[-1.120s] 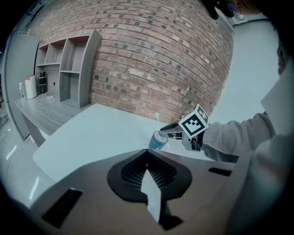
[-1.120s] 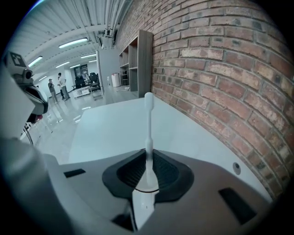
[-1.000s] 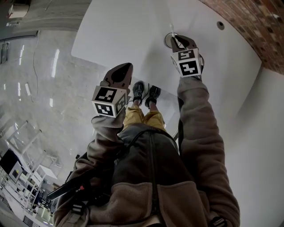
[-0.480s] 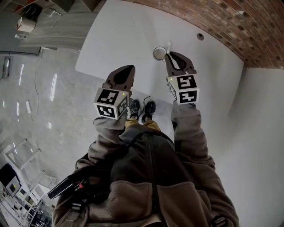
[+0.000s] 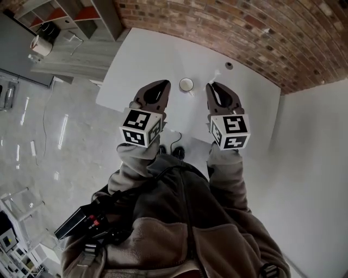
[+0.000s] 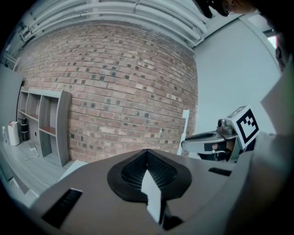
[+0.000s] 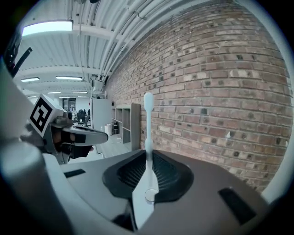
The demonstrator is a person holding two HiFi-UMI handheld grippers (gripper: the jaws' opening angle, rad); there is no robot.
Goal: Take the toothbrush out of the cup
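Note:
A small white cup (image 5: 186, 84) stands on the white table (image 5: 136, 59), with nothing sticking out of it. My right gripper (image 5: 213, 87) is just right of the cup and shut on a white toothbrush (image 5: 213, 76), whose tip pokes out beyond the jaws. In the right gripper view the toothbrush (image 7: 148, 124) rises straight up from the shut jaws of the right gripper (image 7: 148, 158), head uppermost. My left gripper (image 5: 159, 86) hovers left of the cup, shut and holding nothing. The left gripper view shows the toothbrush (image 6: 183, 131) held up in the air.
A red brick wall (image 5: 228, 32) runs behind the table. Grey shelves (image 5: 81, 16) stand at the far left. A small dark hole (image 5: 229, 65) sits in the tabletop near the wall. The table's front edge is just below the grippers.
The toothbrush has come out of the cup, held in the right gripper, which moved back and to the cup's right. The cup now stands alone between the two grippers.

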